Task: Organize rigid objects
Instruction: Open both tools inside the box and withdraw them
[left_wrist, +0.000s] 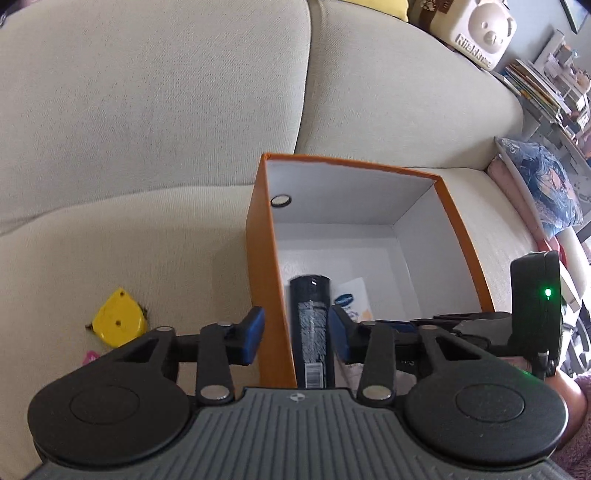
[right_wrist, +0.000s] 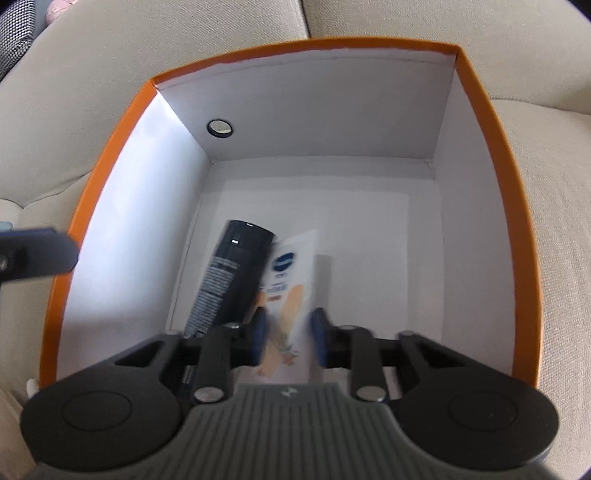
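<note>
Two items are seen inside the orange box (right_wrist: 491, 122) on the sofa (left_wrist: 147, 129): a dark spray can (right_wrist: 229, 273) lying on the floor of the box, and a white tube (right_wrist: 291, 291) held between the closed right tongs (right_wrist: 288, 341). The left tongs (left_wrist: 297, 332) are spread open astride the box's left wall. A yellow object (left_wrist: 118, 319) is left on the sofa. If released while tilted, the tube may be propped on the can.

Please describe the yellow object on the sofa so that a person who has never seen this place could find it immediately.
Start from the beige sofa and find the orange box that stands on its seat. On the seat cushion to the left of the box, apart from it, lies the yellow object, flat, with one pointed corner and two small holes. It is the only bright yellow thing there; a small pink scrap lies just below it.
</note>
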